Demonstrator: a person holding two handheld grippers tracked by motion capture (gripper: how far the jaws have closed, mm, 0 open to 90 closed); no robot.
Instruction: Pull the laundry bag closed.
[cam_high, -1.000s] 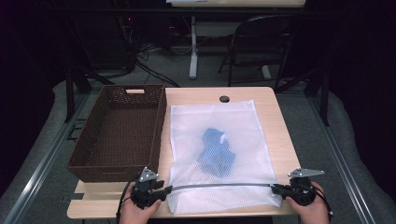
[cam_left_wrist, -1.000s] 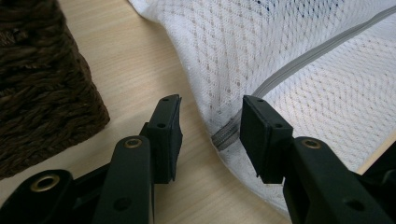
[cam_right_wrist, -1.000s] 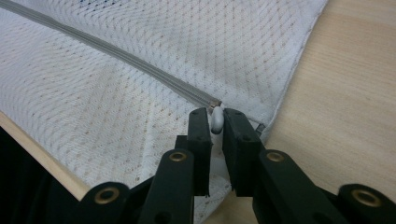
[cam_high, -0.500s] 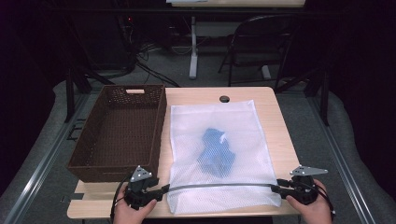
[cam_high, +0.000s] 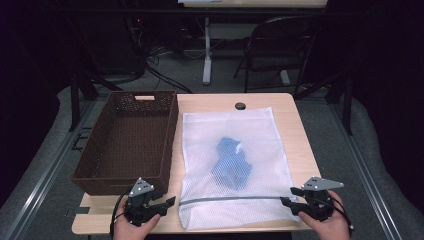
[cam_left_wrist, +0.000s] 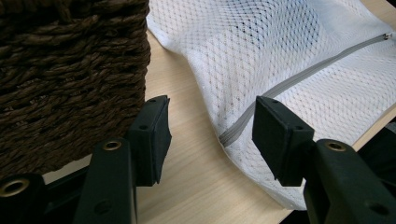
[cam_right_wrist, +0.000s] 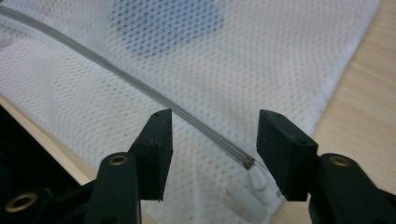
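Basket: a brown woven basket (cam_high: 127, 142) stands empty at the left of the worktop (cam_high: 295, 130), just beside the bag.
Left gripper: the left gripper (cam_high: 167, 202) sits at the near-left corner of the mesh bag (cam_high: 232, 165); its jaws stand apart and have just been opening, with only the zip's end and bare wood between them, nothing pinched.
Bag: the white mesh bag lies flat at mid-worktop, a blue garment (cam_high: 231, 161) inside, the grey zip (cam_high: 230, 199) shut across its near edge.
Right gripper: the right gripper (cam_high: 287, 197) is at the zip's right end; its jaws have just been opening wide and hold nothing, the zip pull (cam_right_wrist: 258, 179) lying loose between them.
Risk: I'd judge the bag's near edge, close to the worktop's lip, could slide off if a jaw snags the mesh while pulling away.
Surface: pale wood, with a round cable hole (cam_high: 240, 106) at the far edge.
Room: dark, grey floor, a folding chair (cam_high: 280, 47) and cables behind.
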